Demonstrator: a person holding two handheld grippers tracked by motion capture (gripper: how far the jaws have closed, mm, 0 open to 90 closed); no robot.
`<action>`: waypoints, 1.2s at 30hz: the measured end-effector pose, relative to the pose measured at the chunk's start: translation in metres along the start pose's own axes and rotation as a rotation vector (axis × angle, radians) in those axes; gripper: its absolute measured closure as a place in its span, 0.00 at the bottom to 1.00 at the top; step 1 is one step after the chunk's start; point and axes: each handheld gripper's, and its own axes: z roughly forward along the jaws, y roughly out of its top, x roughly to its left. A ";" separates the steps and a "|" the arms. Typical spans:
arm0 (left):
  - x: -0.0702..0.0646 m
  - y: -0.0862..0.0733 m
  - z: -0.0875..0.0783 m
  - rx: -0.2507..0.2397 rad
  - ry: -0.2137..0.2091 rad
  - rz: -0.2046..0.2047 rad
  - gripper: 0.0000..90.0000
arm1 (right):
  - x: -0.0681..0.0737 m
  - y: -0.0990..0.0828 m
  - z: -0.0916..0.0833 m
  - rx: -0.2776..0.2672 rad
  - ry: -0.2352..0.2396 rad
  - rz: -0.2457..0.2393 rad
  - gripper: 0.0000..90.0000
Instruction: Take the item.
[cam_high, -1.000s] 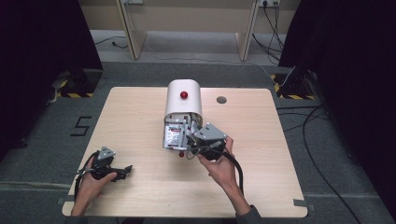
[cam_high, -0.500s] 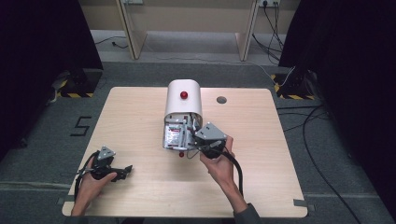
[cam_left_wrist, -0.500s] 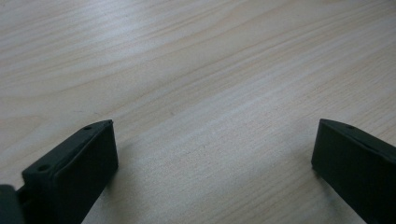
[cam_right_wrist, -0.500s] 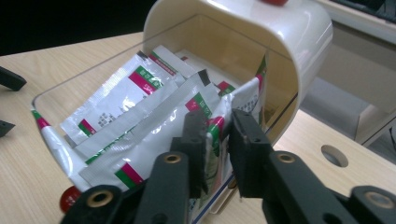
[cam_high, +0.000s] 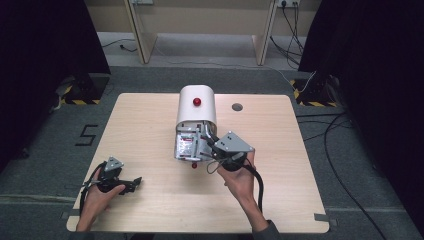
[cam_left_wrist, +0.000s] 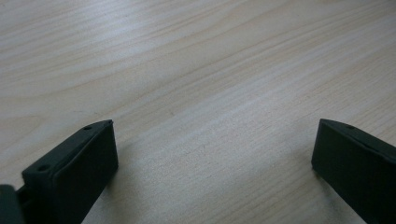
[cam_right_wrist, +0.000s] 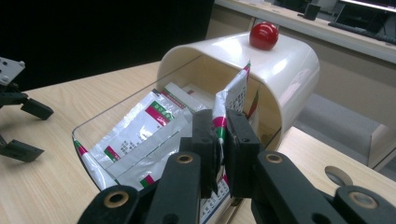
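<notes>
Near the desk's (cam_high: 150, 120) front-left corner, the left tongs (cam_high: 131, 183) lay low on the wood in the person's left hand (cam_high: 95, 197), their jaws spread wide with nothing but bare grain between them, as the left gripper view showed. That forearm came in from the front edge and the tool pointed toward the right, well apart from everything else. Idle as it was, it posed little risk beyond its cable snagging if it were lifted.

At the middle of the desk stood a cream, arch-topped container (cam_high: 196, 107) with a red knob (cam_high: 197, 101) on its top and a clear tray (cam_right_wrist: 93, 122) drawn out toward the front edge, holding white sachets (cam_right_wrist: 140, 122) with red and green print.

Just right of the tray's open end, the right tongs (cam_right_wrist: 220, 135) were clamped narrowly on one sachet (cam_right_wrist: 236, 95), which stood upright between the jaws against the tray's right wall. The right hand (cam_high: 240, 177) held the tool tilted, nose toward the container, forearm angling in from the front edge. The bite seemed to be on the sachet's lower part, though the jaws hid exactly how much. In my judgement the thin foil could slip or tear if pulled sharply, its top could catch under the arch, and a sideways tug might drag the light tray or the neighbouring sachets along.
</notes>
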 end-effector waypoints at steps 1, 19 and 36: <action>0.000 0.000 0.000 0.000 0.000 0.000 0.00 | 0.000 0.000 -0.002 -0.006 0.000 0.000 0.94; 0.000 0.000 0.000 0.000 0.000 0.000 0.00 | -0.002 0.005 -0.032 -0.066 0.042 -0.008 0.94; 0.000 0.000 0.000 0.000 0.001 0.000 0.00 | -0.027 -0.008 -0.069 -0.088 -0.013 0.001 0.94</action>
